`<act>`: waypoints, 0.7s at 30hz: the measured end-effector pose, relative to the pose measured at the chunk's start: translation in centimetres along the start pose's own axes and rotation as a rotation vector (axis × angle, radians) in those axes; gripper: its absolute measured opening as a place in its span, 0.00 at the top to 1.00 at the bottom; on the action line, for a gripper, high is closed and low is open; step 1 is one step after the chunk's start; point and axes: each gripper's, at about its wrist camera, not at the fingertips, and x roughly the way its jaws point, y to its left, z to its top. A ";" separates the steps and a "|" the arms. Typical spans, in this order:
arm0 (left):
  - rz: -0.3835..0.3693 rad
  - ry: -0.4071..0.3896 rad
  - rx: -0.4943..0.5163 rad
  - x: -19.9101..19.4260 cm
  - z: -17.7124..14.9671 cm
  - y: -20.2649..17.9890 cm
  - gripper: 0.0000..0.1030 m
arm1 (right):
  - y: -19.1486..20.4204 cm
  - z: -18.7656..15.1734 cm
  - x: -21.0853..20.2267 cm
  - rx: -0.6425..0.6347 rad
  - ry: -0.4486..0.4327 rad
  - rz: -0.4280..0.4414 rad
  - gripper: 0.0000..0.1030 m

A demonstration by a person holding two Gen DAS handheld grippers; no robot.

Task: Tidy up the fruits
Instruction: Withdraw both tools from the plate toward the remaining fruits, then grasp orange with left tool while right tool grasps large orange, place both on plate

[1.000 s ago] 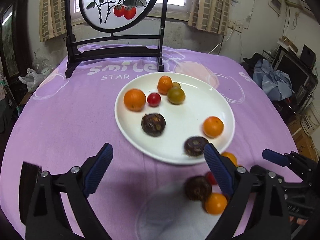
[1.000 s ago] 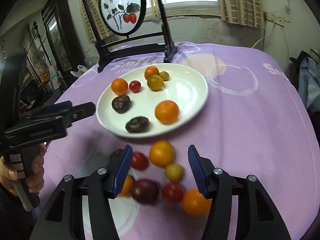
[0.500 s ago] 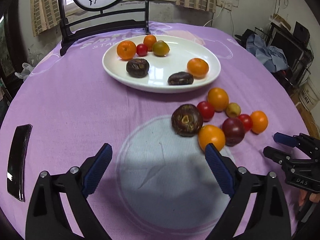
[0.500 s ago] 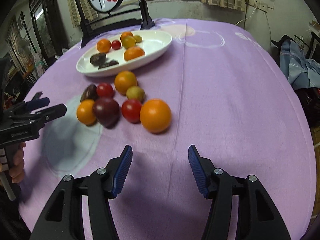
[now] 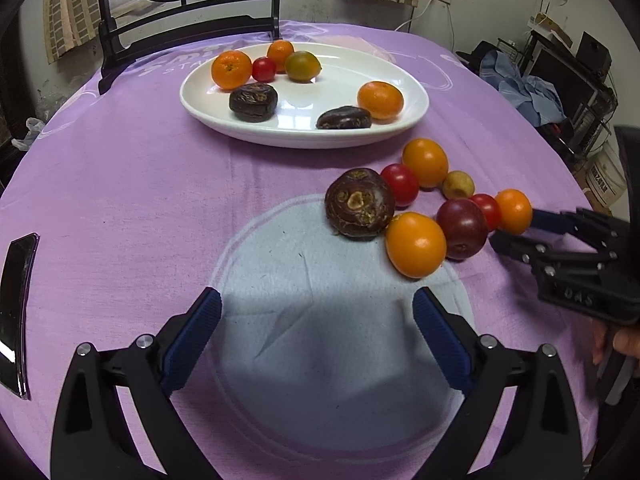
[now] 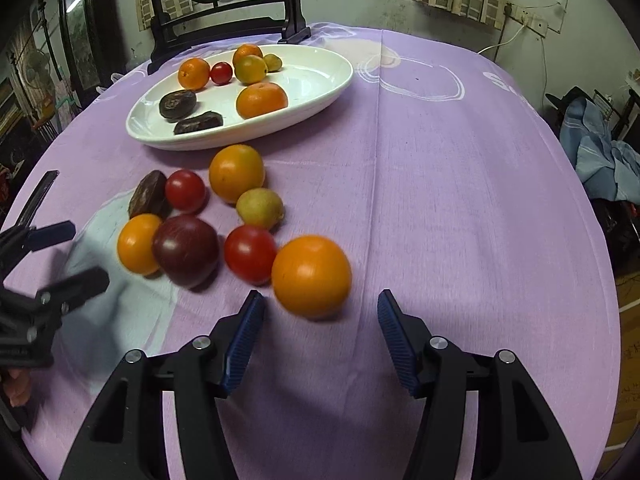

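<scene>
So both grippers are spread wide with nothing in them. The left gripper [image 5: 316, 320] hovers over a pale blue circle printed on the purple tablecloth [image 5: 120, 184], with the loose fruit pile ahead of it and to its right. The right gripper [image 6: 320, 324] sits low, with a big orange [image 6: 311, 276] just in front of its blue fingertips [image 6: 244, 332], not between them.

The loose pile lies on the cloth just short of the white plate [image 6: 320, 80]: the big orange, a red tomato [image 6: 250, 253] touching it, a dark purple plum [image 6: 186, 250], a small yellowish fruit [image 6: 260, 208], plus a brown wrinkly one [image 5: 359, 208] at the left side.

The plate already holds some oranges, a small tomato and two dark wrinkly fruits.
</scene>
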 end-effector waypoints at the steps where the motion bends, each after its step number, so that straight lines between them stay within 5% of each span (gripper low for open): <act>1: -0.003 0.003 0.005 0.1 0.0 -0.1 0.08 | 0.1 0.2 0.1 -0.010 -0.002 0.004 0.43; 4: -0.003 0.011 0.018 0.3 -0.1 -0.4 0.08 | 0.0 0.3 -0.2 -0.002 -0.012 0.034 0.63; 17: 0.029 0.041 0.020 0.9 0.2 -2.7 0.08 | 0.7 -2.3 -1.8 -0.017 -0.056 0.093 0.63; 21: 0.065 0.053 0.006 1.8 0.9 -3.3 0.23 | 0.5 -2.6 -2.0 -0.019 -0.062 0.100 0.63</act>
